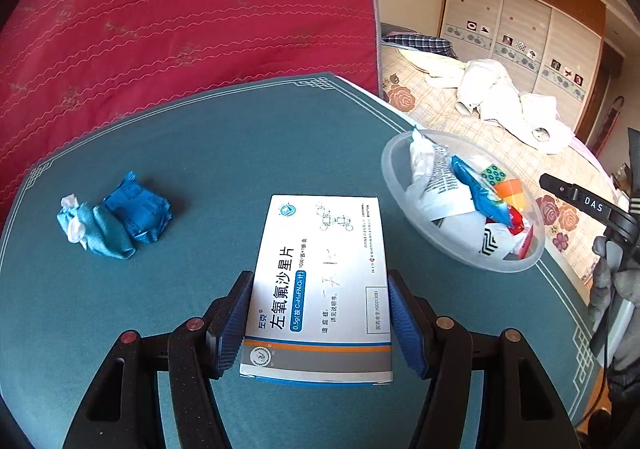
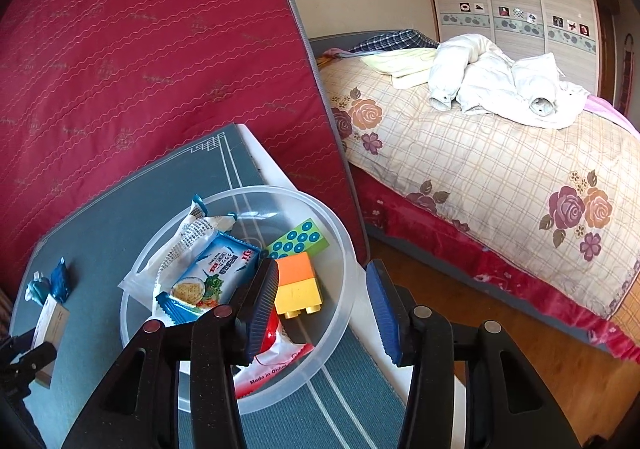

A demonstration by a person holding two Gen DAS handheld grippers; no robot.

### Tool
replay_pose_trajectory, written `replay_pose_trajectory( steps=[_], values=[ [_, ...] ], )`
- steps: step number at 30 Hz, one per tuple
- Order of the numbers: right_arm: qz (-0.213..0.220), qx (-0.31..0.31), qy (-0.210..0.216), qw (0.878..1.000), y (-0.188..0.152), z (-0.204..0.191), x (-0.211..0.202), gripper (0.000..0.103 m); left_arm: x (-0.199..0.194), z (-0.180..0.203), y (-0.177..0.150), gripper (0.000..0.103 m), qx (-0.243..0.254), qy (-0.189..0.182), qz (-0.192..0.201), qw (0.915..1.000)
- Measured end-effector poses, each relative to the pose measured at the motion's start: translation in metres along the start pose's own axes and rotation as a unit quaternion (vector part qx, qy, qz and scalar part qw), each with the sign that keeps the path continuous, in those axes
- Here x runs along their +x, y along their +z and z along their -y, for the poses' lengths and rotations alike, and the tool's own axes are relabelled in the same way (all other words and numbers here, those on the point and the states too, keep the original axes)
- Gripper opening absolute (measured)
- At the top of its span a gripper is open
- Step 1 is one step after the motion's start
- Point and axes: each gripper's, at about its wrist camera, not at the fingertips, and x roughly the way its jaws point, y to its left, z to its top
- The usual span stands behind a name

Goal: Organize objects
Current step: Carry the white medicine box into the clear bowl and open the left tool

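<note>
My left gripper (image 1: 320, 309) is shut on a white medicine box (image 1: 320, 281), which it holds just over the teal table mat (image 1: 200, 153); the box also shows at the left in the right wrist view (image 2: 50, 323). A clear plastic bowl (image 1: 394, 185) to the right holds snack packets and toy bricks. In the right wrist view the bowl (image 2: 344, 249) holds a blue cracker packet (image 2: 208, 281), an orange-yellow brick (image 2: 298, 285) and a green dotted piece (image 2: 300, 239). My right gripper (image 2: 324, 305) is open and empty, astride the bowl's right rim. Two blue wrapped items (image 1: 116, 217) lie to the left.
A red mattress (image 1: 180, 9) stands upright behind the table. A bed (image 2: 500, 169) with a floral quilt and a white jacket lies to the right, with wooden floor between. The table's right edge is close beside the bowl.
</note>
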Motion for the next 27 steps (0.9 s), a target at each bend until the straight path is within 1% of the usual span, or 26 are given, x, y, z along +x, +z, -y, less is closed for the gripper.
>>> replay_pose_trajectory(
  steps=[5, 9, 15, 21, 27],
  values=[
    [0.006, -0.008, -0.001, 1.0, -0.002, 0.005, -0.005, 0.051, 0.008, 0.043, 0.023, 0.067, 0.033, -0.01, 0.01, 0.9994],
    [-0.005, 0.01, 0.001, 1.0, -0.001, 0.014, -0.003, 0.053, 0.017, 0.076, 0.042, 0.067, 0.058, -0.019, 0.021, 0.9979],
    [-0.002, 0.026, -0.003, 1.0, 0.001, 0.023, -0.005, 0.053, 0.034, 0.112, 0.068, 0.067, 0.079, -0.032, 0.03, 0.9959],
    [-0.001, 0.039, -0.001, 0.999, 0.005, 0.03, -0.006, 0.053, 0.059, 0.139, 0.08, 0.067, 0.105, -0.033, 0.02, 0.9937],
    [0.003, 0.045, 0.0, 0.999, 0.008, 0.035, -0.009, 0.053, 0.087, 0.152, 0.091, 0.067, 0.105, -0.039, 0.0, 0.9938]
  ],
)
